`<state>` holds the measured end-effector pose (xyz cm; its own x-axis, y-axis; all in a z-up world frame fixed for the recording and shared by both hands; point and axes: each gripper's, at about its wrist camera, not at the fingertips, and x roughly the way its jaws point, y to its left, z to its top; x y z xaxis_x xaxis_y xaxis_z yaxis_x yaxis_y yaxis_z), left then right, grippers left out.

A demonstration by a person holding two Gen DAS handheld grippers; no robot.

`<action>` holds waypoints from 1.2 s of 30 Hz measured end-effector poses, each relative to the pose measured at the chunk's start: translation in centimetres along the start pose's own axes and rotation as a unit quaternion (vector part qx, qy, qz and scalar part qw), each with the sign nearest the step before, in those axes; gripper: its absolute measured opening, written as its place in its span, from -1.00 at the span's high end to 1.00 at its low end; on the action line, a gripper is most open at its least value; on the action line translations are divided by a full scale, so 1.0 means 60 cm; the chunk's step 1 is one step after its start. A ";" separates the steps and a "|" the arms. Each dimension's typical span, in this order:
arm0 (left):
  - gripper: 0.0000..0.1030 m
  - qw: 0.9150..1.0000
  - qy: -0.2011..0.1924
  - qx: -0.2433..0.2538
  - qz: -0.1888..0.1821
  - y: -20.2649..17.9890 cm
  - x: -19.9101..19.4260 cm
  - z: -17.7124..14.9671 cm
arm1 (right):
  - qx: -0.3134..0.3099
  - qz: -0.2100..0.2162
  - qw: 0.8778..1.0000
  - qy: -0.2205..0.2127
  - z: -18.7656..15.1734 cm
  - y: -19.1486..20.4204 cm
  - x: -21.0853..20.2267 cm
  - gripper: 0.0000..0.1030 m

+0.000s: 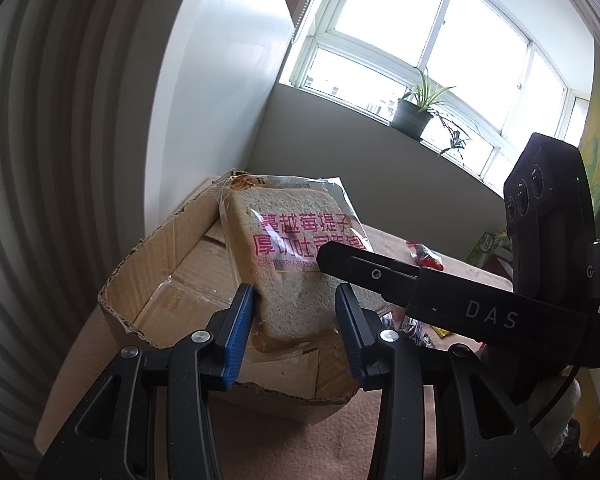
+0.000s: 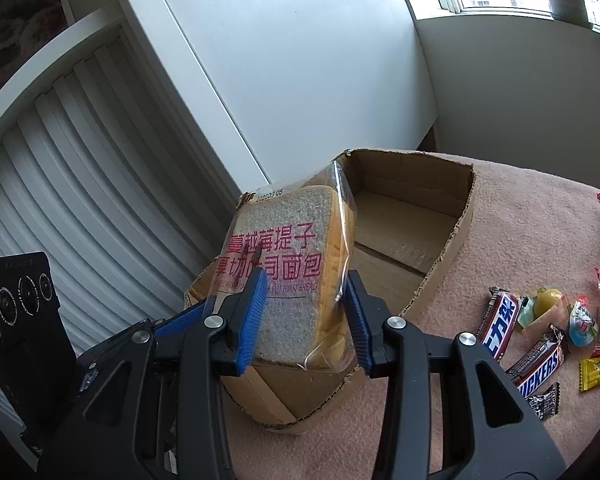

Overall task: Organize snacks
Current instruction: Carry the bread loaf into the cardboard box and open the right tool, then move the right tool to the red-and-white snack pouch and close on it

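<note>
Bread: clear-wrapped thick toast slice with pink lettering [image 2: 296, 276], upright over open brown cardboard box [image 2: 420, 216] | right gripper [image 2: 306, 312] jaws clenched on slice's lower edges | left gripper [image 1: 294, 320] jaws astride the slice's lower part, contact unclear | Snickers bars [image 2: 536, 364], small candies on pink-cloth desk [image 2: 520, 216] right of box.
</note>
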<state>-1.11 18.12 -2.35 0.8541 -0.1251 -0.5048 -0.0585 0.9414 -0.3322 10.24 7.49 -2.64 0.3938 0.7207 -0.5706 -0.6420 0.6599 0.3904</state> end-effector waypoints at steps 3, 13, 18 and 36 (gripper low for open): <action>0.22 1.000 -0.003 0.000 0.009 0.000 0.004 0.003 | 0.003 0.003 1.000 0.004 -0.002 -0.003 0.011 0.20; 0.24 0.998 -0.013 0.014 0.052 -0.004 0.011 0.001 | 0.017 -0.019 1.000 -0.015 0.005 -0.032 0.007 -0.23; 0.24 0.999 -0.013 0.019 0.046 -0.006 0.004 -0.006 | 0.016 -0.030 0.999 -0.026 -0.008 -0.032 -0.018 -0.37; 0.19 0.995 0.034 0.082 -0.040 -0.145 0.028 -0.031 | 0.035 -0.191 0.979 -0.055 -0.077 -0.179 -0.301 -0.58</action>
<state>-0.16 9.13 -1.79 0.8153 -0.2170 -0.5369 0.0975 0.9653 -0.2421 6.97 -13.64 0.12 0.6678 0.4350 -0.6039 -0.3895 0.8957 0.2145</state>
